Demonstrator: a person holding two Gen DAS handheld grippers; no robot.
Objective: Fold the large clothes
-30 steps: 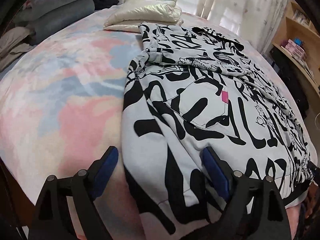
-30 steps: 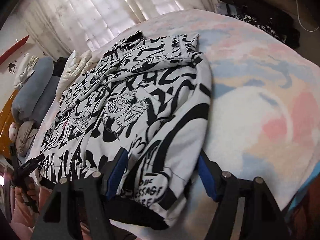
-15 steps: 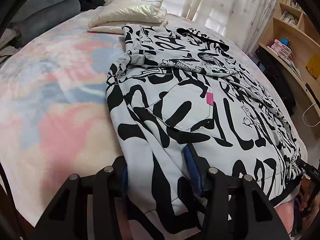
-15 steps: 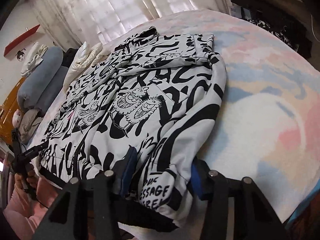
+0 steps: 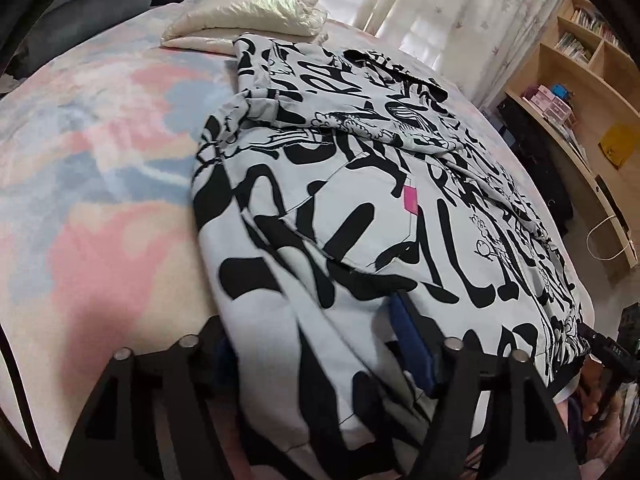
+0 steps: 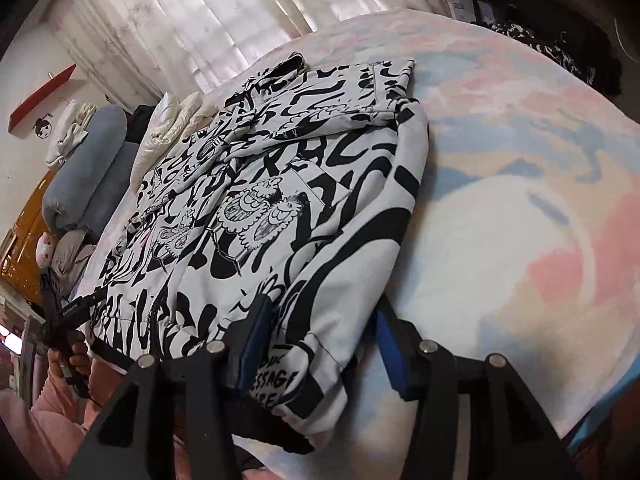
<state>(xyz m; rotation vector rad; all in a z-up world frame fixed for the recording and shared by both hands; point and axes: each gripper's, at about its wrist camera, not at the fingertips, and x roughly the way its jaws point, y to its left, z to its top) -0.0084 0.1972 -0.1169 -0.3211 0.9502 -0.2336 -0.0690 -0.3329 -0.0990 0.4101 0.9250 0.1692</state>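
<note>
A large white hoodie with black graffiti print lies flat on the bed, sleeves folded in; it also shows in the right wrist view. My left gripper is shut on the hoodie's near left hem corner, with cloth bunched between its blue pads. My right gripper is shut on the near right hem corner, a thick fold of cloth between its blue pads. Both hold the bottom edge at the bed's near side.
The pastel pink and blue bedspread lies bare on both sides of the hoodie. A cream puffer jacket and grey bolsters sit at the far end. Wooden shelves stand to the right. Curtains hang behind.
Both grippers moved forward onto the hoodie's near hem and closed from wide open onto its left and right corners.
</note>
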